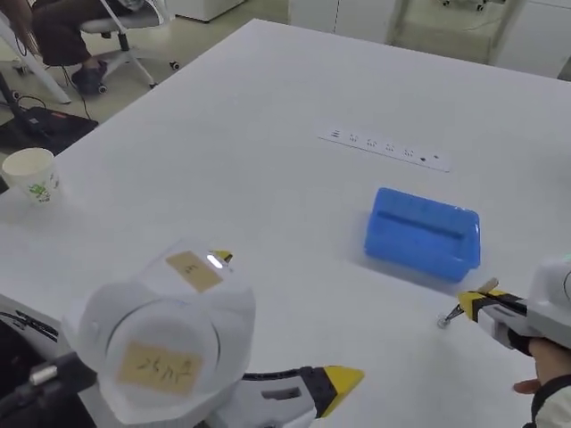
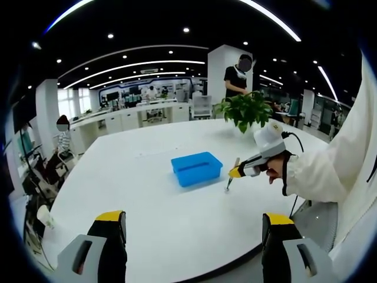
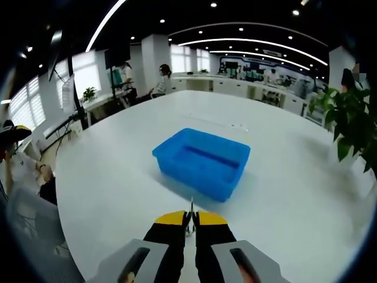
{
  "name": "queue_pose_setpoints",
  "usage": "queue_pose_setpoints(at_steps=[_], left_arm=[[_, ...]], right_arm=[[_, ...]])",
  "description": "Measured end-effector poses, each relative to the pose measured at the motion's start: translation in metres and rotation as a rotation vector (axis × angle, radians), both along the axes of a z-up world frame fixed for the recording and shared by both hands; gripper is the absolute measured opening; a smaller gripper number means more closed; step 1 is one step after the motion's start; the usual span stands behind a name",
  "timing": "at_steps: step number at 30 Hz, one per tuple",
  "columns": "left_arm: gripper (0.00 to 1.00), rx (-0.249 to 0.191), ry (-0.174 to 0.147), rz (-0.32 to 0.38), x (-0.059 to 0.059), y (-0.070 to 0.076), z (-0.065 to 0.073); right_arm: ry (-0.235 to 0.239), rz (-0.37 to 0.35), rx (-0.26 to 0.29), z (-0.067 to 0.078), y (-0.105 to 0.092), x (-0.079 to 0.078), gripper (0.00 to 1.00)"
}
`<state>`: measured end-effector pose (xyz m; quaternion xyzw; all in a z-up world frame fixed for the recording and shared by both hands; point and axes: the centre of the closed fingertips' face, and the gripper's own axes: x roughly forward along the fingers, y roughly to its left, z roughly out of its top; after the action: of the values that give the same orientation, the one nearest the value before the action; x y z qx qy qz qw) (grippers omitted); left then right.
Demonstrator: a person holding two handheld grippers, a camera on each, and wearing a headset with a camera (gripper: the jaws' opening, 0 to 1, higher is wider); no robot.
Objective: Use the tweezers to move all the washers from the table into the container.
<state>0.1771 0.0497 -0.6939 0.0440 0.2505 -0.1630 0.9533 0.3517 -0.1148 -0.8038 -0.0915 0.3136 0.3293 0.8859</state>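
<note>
The right gripper (image 3: 189, 219) is clenching its fingers on the tweezers (image 3: 191, 207). Their tips are pointing down toward the table (image 1: 268, 134), just beside the blue container (image 1: 422, 234), at its 5 o'clock in the head view. Whether the tips are holding a washer I cannot tell. The left gripper (image 2: 193, 219) is hovering at the container's 7 o'clock, fingers released wide. A paper cup (image 1: 31, 174) is standing well apart at 9 o'clock.
</note>
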Motion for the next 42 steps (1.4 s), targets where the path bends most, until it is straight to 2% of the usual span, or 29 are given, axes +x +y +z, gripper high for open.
queue_pose_setpoints(at_steps=[17,34,42], left_arm=[[0.98,0.001,0.001,-0.001,0.000,-0.001,0.000],[0.98,-0.001,0.006,-0.001,0.001,0.000,-0.001],[0.98,-0.001,0.005,-0.009,0.001,-0.003,0.000]], right_arm=[[-0.076,0.008,0.051,0.039,0.008,0.022,0.01],[-0.139,0.014,0.064,0.062,0.018,0.051,0.01],[-0.162,0.008,0.061,0.066,0.023,0.063,0.01]])
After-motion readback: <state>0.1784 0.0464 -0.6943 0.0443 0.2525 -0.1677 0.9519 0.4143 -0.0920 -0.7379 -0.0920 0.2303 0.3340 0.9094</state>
